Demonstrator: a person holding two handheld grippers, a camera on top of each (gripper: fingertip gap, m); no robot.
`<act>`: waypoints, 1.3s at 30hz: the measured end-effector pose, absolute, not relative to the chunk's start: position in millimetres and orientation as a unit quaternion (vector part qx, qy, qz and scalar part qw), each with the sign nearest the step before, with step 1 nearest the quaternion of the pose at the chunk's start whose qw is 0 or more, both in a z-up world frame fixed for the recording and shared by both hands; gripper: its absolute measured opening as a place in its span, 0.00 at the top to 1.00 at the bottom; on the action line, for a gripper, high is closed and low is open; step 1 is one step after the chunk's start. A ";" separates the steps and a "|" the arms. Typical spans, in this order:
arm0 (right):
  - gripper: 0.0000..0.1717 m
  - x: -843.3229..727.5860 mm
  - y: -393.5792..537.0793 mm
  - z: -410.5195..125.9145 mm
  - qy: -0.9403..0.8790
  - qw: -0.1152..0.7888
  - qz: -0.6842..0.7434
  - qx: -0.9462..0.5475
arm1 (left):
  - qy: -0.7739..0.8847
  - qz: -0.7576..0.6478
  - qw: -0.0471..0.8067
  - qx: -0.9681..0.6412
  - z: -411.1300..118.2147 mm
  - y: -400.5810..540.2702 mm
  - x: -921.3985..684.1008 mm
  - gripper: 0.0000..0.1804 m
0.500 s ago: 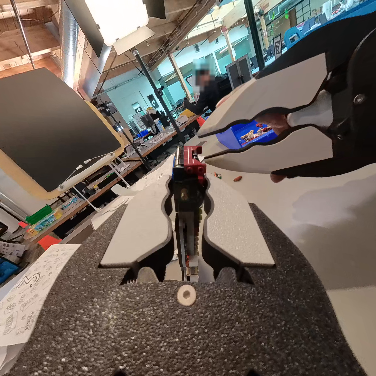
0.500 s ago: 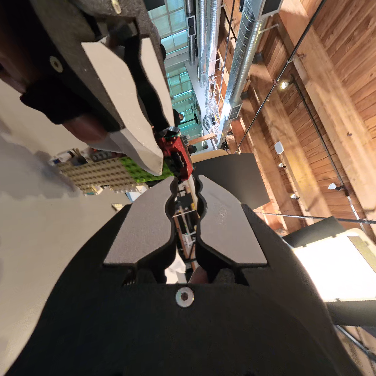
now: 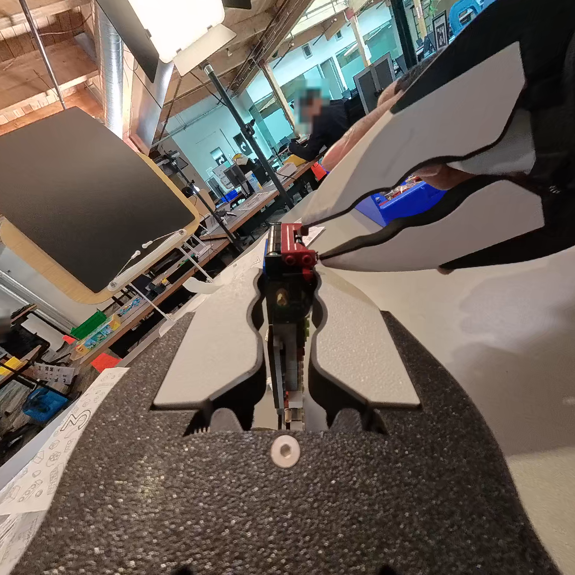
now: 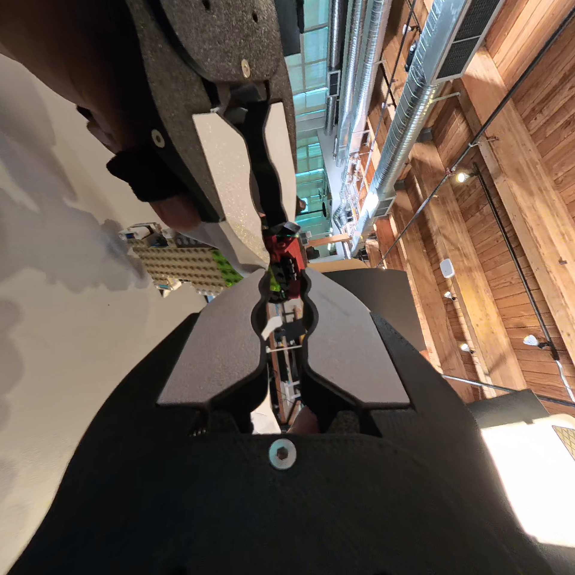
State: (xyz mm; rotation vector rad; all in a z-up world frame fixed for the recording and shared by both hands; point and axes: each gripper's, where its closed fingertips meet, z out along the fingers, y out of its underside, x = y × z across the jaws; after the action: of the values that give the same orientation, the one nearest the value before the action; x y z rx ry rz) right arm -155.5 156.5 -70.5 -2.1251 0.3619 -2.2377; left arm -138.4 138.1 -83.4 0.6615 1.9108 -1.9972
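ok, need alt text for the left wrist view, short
The left gripper clamps a toy brick model edge-on between its grey fingers, dark red bricks at its far end. The right gripper closes its fingertips on those red bricks from the right, above a white table.

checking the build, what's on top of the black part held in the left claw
A dark red studded brick piece caps the brick model clamped in the left claw. The right claw closes on that piece, hiding its far side.

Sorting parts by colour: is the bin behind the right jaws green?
No, the bin seen between the right jaws in the left wrist view is blue.
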 end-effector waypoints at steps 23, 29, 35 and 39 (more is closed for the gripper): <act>0.84 -157.7 161.1 -90.4 0.082 0.101 -0.685 -0.716 | 0.647 -0.685 0.184 0.279 -97.3 135.4 -140.0 0.85; 0.82 -160.1 165.4 -96.7 0.070 0.112 -0.677 -0.724 | 0.642 -0.686 0.181 0.289 -100.2 139.2 -143.5 0.85; 0.81 -159.7 168.5 -101.9 0.060 0.108 -0.677 -0.726 | 0.636 -0.689 0.180 0.297 -101.6 142.5 -146.3 0.85; 0.80 -159.5 169.9 -102.7 0.057 0.109 -0.680 -0.723 | 0.633 -0.692 0.182 0.296 -101.6 143.9 -146.8 0.85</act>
State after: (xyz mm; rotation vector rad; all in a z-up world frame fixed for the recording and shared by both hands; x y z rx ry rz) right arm -159.5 169.9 -102.7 -2.1251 0.1679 -1.9990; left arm -146.8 143.9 -101.6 0.8352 1.7872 -1.9530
